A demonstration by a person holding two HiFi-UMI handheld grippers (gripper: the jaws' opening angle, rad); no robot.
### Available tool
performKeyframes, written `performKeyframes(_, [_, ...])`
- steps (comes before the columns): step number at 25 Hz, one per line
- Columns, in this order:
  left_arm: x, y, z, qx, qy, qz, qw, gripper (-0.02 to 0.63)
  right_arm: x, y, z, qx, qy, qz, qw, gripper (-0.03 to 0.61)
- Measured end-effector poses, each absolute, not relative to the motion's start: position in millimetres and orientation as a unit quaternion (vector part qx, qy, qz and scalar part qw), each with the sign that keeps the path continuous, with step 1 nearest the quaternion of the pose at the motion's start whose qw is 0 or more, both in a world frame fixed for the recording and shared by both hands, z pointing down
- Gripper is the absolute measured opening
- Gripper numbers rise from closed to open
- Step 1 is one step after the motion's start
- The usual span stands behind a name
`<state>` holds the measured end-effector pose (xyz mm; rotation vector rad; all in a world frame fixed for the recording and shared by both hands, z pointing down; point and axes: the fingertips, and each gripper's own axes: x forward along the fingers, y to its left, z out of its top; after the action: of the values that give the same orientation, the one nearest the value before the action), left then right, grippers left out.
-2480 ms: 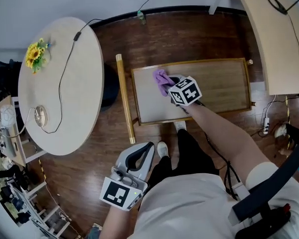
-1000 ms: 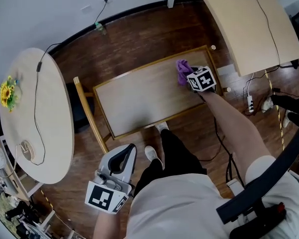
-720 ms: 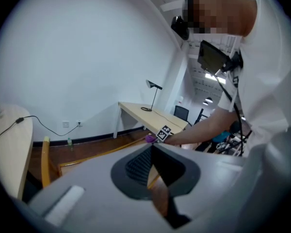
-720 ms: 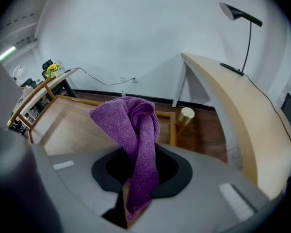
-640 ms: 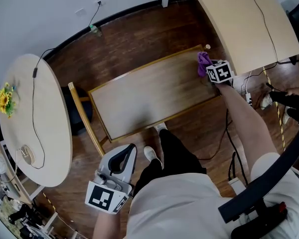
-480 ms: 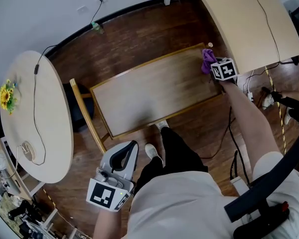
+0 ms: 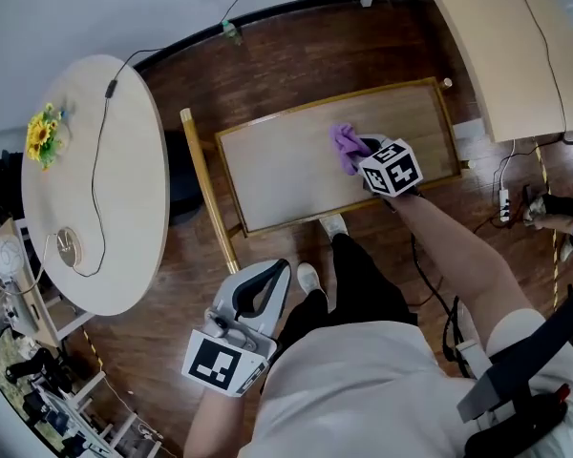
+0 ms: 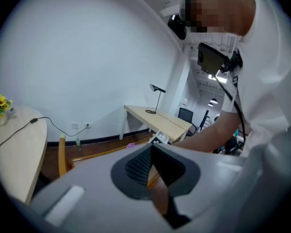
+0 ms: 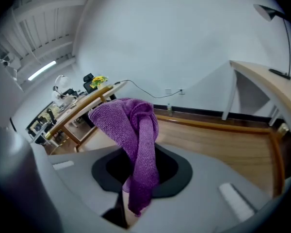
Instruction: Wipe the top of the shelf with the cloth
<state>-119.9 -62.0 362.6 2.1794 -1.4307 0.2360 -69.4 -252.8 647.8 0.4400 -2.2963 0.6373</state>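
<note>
On the wooden shelf top point(image 7: 277, 175), right gripper point(image 7: 365, 155) pinches purple cloth point(image 7: 346, 146); left gripper point(image 7: 264, 294) seemingly closed.

In the head view the right gripper point(image 7: 371, 155) covers part of the cloth point(image 7: 343, 145).

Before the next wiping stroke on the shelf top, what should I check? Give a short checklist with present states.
1. Cloth held by the right gripper: ok, jaws shut on it.
2. Cloth over the shelf top: ok, near its middle.
3. Cloth pressed flat on the wood: cannot tell.
4. Nothing else on the shelf top: ok.
5. Left gripper out of the way: ok, shut, empty, off the shelf.
</note>
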Motion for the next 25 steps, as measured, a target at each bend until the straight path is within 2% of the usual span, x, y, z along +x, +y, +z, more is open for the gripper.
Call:
performKeyframes(7, [-139,-10,364,0.787,-0.550,0.092,0.263,0.017,-215,-145,646,0.071,-0.902,0.282,0.320,0.081])
performKeyframes(13, [-156,29,371,0.766,-0.572,0.090,0.279,0.017,-285,-70,658,0.011,-0.896,0.287,0.339,0.081])
performKeyframes(18, [-160,42,378,0.763,-0.573,0.089,0.286,0.017,-275,-66,686,0.026,-0.886,0.284,0.365,0.081])
performKeyframes(25, [-151,28,380,0.778,-0.553,0.082,0.285,0.018,-206,-120,701,0.083,-0.878,0.276,0.382,0.081])
